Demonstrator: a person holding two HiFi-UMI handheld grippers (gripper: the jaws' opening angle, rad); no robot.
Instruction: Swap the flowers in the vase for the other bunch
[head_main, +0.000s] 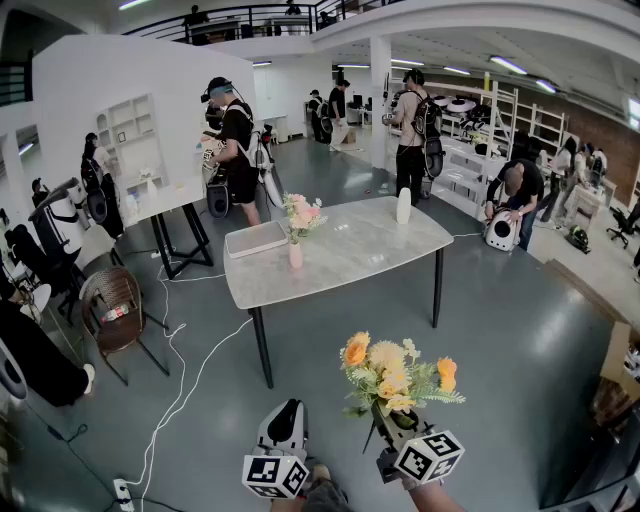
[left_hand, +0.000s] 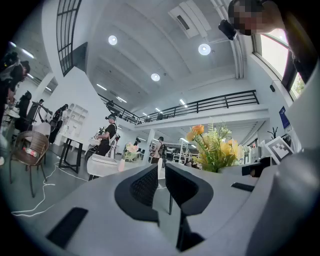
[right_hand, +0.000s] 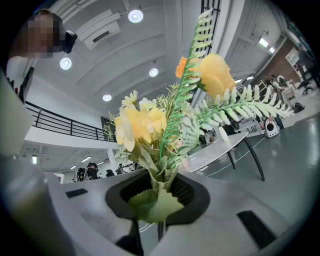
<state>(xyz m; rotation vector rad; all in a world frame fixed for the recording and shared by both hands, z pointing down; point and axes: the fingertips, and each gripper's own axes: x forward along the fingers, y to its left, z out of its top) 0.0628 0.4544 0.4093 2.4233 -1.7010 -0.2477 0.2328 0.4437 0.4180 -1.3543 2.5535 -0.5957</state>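
A pink vase (head_main: 295, 255) with pale pink flowers (head_main: 302, 213) stands on the grey table (head_main: 360, 250) ahead of me, near its left half. My right gripper (head_main: 398, 418) is shut on the stems of a yellow and orange bunch (head_main: 395, 375) with green fern, held upright well short of the table. In the right gripper view the stems (right_hand: 161, 185) sit pinched between the pads of the right gripper (right_hand: 159, 189). My left gripper (head_main: 288, 410) is shut with nothing in it. From the left gripper view, the left gripper (left_hand: 161, 185) points level toward the pink flowers (left_hand: 131, 148).
A flat grey tray (head_main: 256, 238) and a white bottle (head_main: 404, 206) also rest on the table. A wicker chair (head_main: 112, 305) and white cables (head_main: 175, 370) lie on the floor to the left. Several people stand or crouch beyond the table.
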